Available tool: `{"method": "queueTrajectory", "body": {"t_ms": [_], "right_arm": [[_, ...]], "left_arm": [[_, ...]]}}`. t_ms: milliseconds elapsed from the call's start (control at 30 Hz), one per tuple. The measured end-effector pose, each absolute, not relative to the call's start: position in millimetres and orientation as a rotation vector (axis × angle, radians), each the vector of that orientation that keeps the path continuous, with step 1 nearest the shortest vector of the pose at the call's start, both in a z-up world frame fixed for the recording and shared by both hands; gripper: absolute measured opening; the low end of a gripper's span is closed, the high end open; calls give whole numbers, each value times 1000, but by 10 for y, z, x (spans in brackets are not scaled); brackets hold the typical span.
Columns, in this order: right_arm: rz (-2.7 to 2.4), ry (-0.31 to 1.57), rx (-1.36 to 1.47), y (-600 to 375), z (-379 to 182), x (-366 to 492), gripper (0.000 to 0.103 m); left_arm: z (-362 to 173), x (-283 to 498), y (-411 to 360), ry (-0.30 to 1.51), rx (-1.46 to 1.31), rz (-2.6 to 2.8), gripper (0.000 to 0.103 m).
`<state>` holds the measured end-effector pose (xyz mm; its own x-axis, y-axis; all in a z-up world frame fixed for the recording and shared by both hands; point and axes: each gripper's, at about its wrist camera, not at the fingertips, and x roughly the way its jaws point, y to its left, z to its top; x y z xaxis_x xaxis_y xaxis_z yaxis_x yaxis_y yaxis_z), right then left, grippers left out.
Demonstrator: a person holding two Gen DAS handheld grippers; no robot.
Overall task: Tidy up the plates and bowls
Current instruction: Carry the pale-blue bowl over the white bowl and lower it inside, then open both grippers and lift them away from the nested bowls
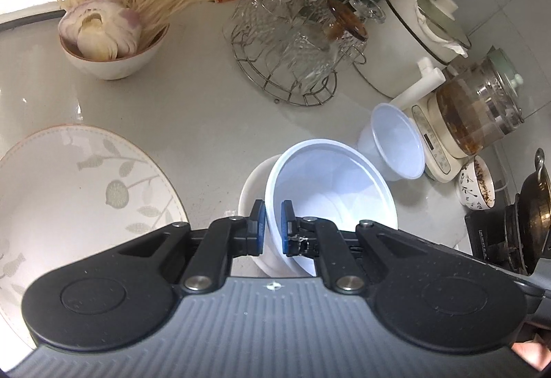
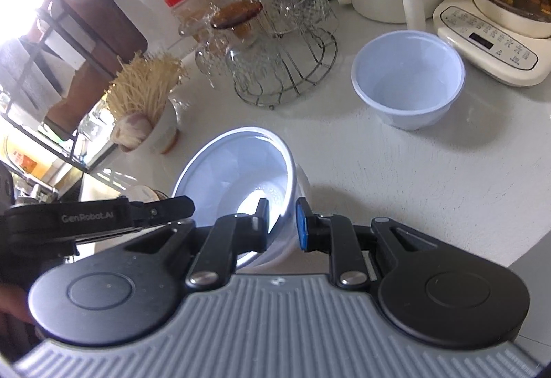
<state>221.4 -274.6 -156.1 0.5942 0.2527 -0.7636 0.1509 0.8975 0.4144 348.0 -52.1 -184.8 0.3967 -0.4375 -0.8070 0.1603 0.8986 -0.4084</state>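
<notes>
Both grippers clamp one tilted white bowl: the left gripper (image 1: 273,226) pinches its rim (image 1: 330,192), the right gripper (image 2: 282,223) grips the wall (image 2: 237,167). A second bowl (image 2: 408,81) sits on the counter (image 2: 396,178) beside the kettle base (image 2: 489,47); a plate (image 1: 79,192) lies left

counter (image 2: 396,178): pale, glossy | on it: plastic bowl (image 2: 408,78), wire glass rack (image 2: 286,68), kettle base (image 2: 496,47), leaf-pattern plate (image 1: 79,192)

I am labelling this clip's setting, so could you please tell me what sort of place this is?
Most likely a home kitchen counter. A wire rack of upturned glasses stands by an electric glass kettle, a bowl of noodles and garlic sits nearby, and a stove burner shows at the edge.
</notes>
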Motion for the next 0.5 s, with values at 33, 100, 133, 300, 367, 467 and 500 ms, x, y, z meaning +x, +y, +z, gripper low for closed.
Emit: {"method": "queueTrajectory", "body": {"t_ms": [33, 100, 133, 300, 367, 467, 500], "right_arm": [[65, 941, 471, -2749, -1562, 2220, 20], [74, 934, 463, -2746, -1557, 2231, 20], [81, 931, 460, -2746, -1558, 2236, 20], [102, 930, 470, -2774, -1558, 2258, 20], [114, 936, 450, -2770, -1531, 2259, 26], [124, 912, 433, -2776, -1438, 2253, 48], [122, 898, 432, -2793, -1405, 2240, 52]], "left_arm": [[-1842, 3482, -524, 1098, -281, -383, 9], [-1825, 3496, -544, 1099, -260, -379, 9], [-1815, 3503, -555, 1098, -246, -377, 9], [-1769, 3541, -577, 1099, -224, -377, 10], [-1748, 3537, -594, 1109, -215, -372, 16], [-1699, 3506, -609, 1091, -213, -373, 33], [-1672, 3495, -615, 1081, -209, -372, 33]]}}
